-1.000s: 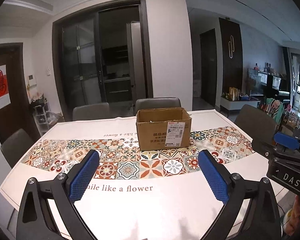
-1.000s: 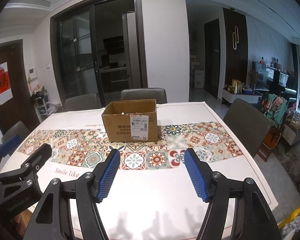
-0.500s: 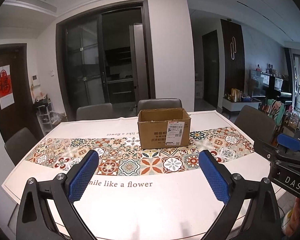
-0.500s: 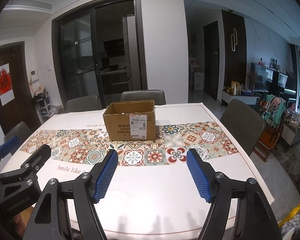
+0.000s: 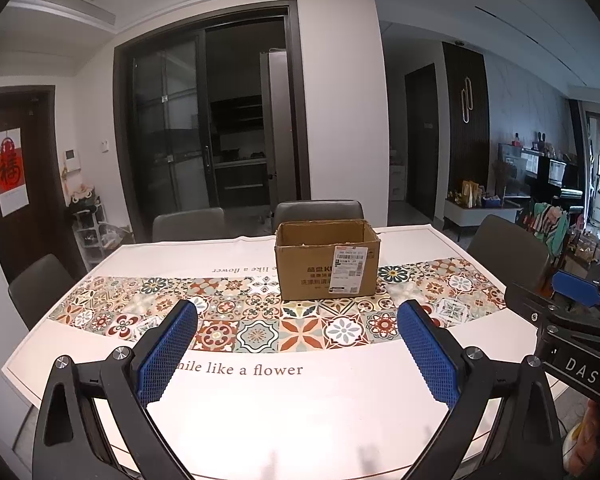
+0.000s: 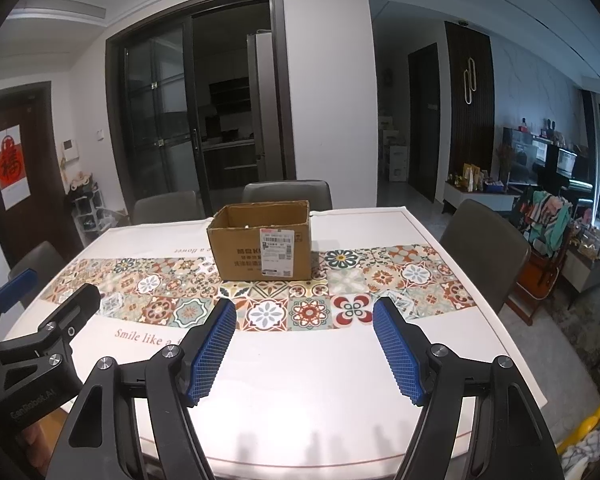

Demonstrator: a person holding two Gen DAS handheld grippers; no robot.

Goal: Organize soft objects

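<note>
**Left wrist and right wrist views: one open box on the table**

A cardboard box [image 5: 327, 260] is seen open-topped on the tiled band of the tablecloth [image 5: 260, 400], well beyond both grippers. Its contents are hidden by the near wall; only a pale scrap is glimpsed inside, and no soft object can be made out. The left gripper [image 5: 298, 346] and right gripper [image 6: 305, 346] are held with jaws spread, nothing between them.

We hold our left gripper [image 5: 298, 330] tilted a little downward, its jaws spread wide with nothing between the blue pads [image 5: 166, 354]. Our right gripper [image 6: 305, 330] sits just beside it at much the same tilt, jaws also standing well apart and empty. Each gripper shows at the edge of the other's view.
</note>
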